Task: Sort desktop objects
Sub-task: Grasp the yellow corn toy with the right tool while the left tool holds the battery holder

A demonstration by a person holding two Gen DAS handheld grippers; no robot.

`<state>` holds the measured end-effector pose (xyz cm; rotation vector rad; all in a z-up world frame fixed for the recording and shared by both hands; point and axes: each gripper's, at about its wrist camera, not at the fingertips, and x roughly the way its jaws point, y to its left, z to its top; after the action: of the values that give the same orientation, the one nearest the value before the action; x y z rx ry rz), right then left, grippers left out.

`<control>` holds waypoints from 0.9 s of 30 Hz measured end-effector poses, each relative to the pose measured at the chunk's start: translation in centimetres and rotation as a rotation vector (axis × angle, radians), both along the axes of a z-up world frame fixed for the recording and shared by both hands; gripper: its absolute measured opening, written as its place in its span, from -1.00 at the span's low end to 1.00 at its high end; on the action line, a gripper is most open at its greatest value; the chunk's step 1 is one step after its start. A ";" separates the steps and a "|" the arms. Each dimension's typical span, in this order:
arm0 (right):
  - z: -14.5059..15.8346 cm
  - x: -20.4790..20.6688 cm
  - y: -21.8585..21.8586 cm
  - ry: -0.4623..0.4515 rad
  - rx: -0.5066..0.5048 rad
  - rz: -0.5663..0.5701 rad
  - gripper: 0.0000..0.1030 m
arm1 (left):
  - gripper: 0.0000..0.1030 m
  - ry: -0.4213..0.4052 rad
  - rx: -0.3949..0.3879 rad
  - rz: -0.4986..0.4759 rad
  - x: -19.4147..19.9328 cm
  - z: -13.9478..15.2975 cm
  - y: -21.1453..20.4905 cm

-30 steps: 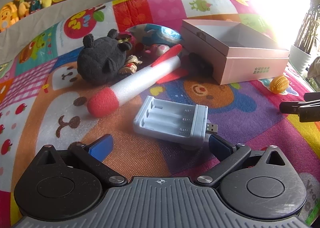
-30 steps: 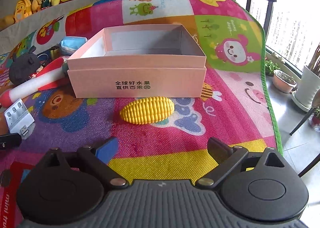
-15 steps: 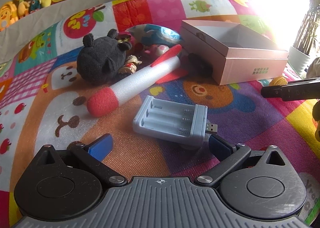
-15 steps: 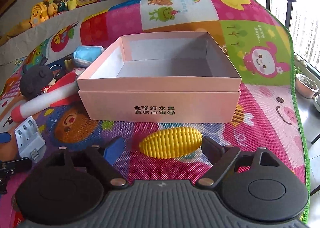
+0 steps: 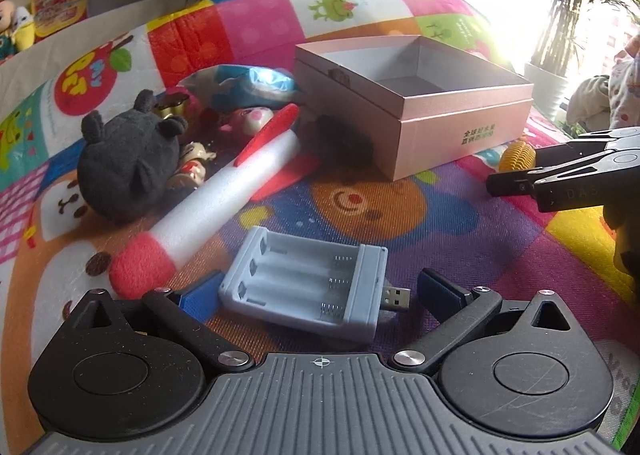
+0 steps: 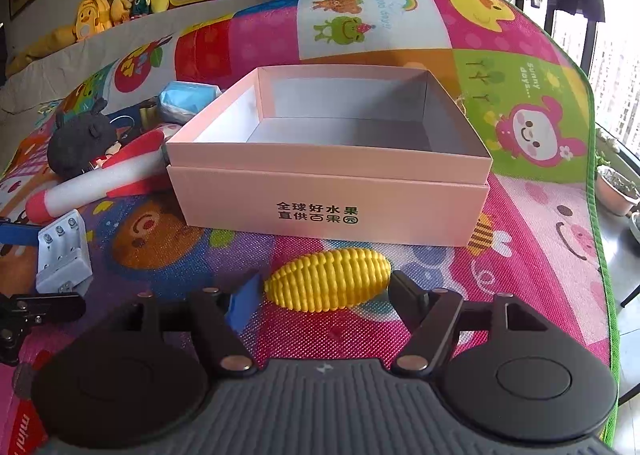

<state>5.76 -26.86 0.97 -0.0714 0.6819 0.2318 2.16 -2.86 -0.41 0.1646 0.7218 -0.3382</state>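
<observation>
Seen from the left wrist, the battery charger [image 5: 308, 282] lies on the play mat [image 5: 460, 223] between the open jaws of the left gripper [image 5: 316, 293], its long axis slanting across the gap, neither pad touching. Over on the right wrist view, the right gripper [image 6: 320, 291] is closing its jaws on the toy corn [image 6: 329, 279], lying crosswise just before the pink box [image 6: 328, 199], pads at its tips.

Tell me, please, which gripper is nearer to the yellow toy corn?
Right. The right gripper straddles the yellow toy corn, its jaws closing around it. The left gripper is well off to the side, straddling the battery charger.
</observation>
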 end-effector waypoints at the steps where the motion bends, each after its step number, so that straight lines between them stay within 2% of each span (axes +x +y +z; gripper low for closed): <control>1: 0.0 0.0 0.0 0.001 0.000 0.001 0.39 | 1.00 -0.004 0.006 -0.023 0.1 0.0 -0.1; 4: 0.0 0.1 0.0 0.006 0.006 0.017 0.45 | 1.00 -0.008 0.012 -0.084 0.4 0.0 0.1; 7: 0.1 0.3 -0.2 0.004 0.024 0.035 0.46 | 1.00 0.023 -0.009 -0.132 0.2 0.0 0.1; 12: 0.2 0.5 -0.3 0.001 0.033 0.045 0.48 | 1.00 0.060 0.002 -0.221 -2.9 0.3 -0.9; 16: 0.2 0.4 -0.2 -0.003 0.032 0.043 0.59 | 1.00 0.029 0.030 -0.133 -4.1 0.5 -1.7; 19: 0.2 0.4 -0.4 -0.006 0.034 0.025 0.63 | 1.00 0.020 -0.003 -0.061 -3.5 0.9 -2.1; 21: 0.2 0.4 -0.5 -0.005 0.038 0.010 0.63 | 1.00 -0.004 0.022 -0.012 -2.5 0.9 -2.7; 25: 0.3 0.0 -0.6 -0.026 0.045 0.003 0.63 | 1.00 0.007 0.051 -0.001 -0.5 0.4 -3.7; 27: 0.3 -0.2 -0.5 -0.038 0.038 0.011 0.64 | 1.00 0.007 0.036 0.000 -0.2 0.1 -3.8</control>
<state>5.58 -27.34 1.31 -0.0433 0.6387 0.2536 1.93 -6.63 -0.27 0.1977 0.7350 -0.3256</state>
